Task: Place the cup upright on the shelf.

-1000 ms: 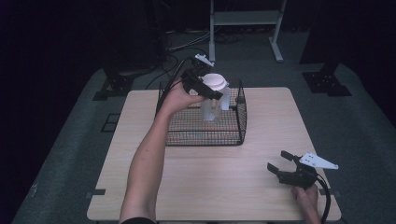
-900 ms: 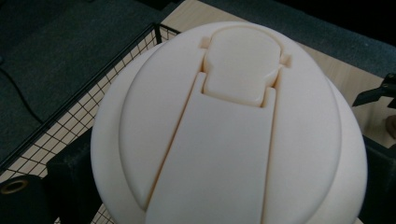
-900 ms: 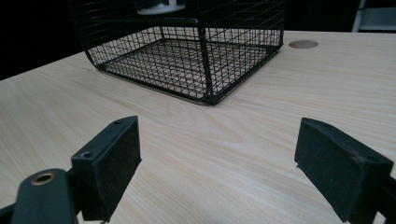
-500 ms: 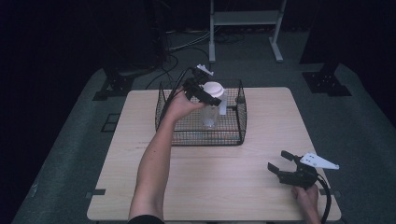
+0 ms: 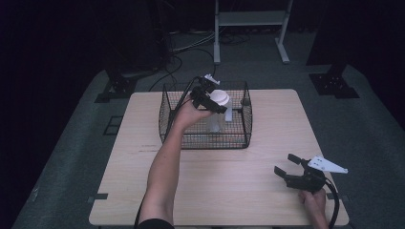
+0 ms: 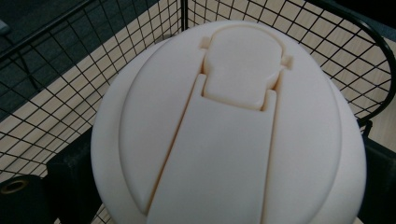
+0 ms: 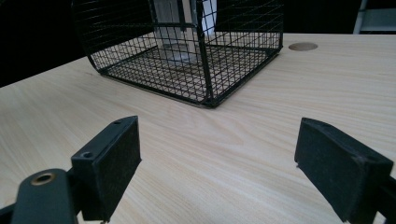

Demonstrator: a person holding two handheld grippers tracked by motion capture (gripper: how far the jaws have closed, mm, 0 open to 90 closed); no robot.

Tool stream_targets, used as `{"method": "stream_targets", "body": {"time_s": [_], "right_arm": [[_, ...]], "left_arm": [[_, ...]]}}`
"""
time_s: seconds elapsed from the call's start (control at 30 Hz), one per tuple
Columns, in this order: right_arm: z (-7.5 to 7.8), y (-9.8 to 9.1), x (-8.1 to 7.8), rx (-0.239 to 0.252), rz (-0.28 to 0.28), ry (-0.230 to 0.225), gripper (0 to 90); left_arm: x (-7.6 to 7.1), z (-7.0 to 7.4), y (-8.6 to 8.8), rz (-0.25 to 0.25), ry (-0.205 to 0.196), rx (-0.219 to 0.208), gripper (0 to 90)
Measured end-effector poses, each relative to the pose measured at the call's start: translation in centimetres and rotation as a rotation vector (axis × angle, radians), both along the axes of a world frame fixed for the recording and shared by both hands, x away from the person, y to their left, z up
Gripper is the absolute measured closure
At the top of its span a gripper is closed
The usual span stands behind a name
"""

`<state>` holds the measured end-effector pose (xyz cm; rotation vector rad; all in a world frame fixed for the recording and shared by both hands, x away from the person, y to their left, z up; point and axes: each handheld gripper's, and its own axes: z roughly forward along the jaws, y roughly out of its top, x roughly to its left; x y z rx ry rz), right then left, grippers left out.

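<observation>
Both grippers black. Right gripper (image 5: 290, 168): grey three-cornered plate (image 5: 327, 165) on top, black cable (image 5: 333, 205) looping off at lower right of the high view. Its jaws are flat rectangular blocks with matte pads (image 7: 120, 158), a brass-ringed hole (image 7: 43, 178) at lower left. Left gripper (image 5: 210, 98): black, thin cable. Forearms bare, dark sleeve edge (image 5: 153, 223) at the bottom.

no text, label, brand, number or sign can be read anywhere. the cream lid (image 6: 229, 126) of the bottle is plain moulded plastic with no lettering, the wire basket (image 5: 167, 112) carries no tag, and the wooden worktop (image 7: 261, 140) is bare of markings.
</observation>
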<state>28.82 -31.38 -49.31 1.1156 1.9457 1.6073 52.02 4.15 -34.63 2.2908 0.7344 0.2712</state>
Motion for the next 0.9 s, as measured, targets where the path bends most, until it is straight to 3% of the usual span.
{"method": "stream_targets", "body": {"time_s": [0.2, 0.3, 0.43, 0.77, 0.9], "right_arm": [[0.0, -0.1, 0.0, 0.007, 0.000, -0.002, 13.4], [0.0, -0.2, 0.0, 0.011, 0.001, 0.000, 13.4], [0.0, -0.3, 0.1, 0.014, 0.006, -0.003, 13.4], [0.0, -0.5, 0.1, 0.029, 0.003, -0.002, 13.4], [0.0, -0.2, 0.2, 0.013, 0.003, -0.003, 13.4]], "left_arm": [[0.0, -1.1, 0.1, 0.005, -0.008, 0.004, 4.9], [-0.1, -1.4, 0.5, 0.005, -0.013, -0.025, 4.9], [-0.7, -1.2, 0.3, -0.016, -0.036, 0.019, 4.7], [-0.7, -1.3, 0.6, -0.022, -0.031, 0.008, 4.5], [-0.8, -1.2, 0.4, -0.021, -0.039, 0.017, 4.4]]}}
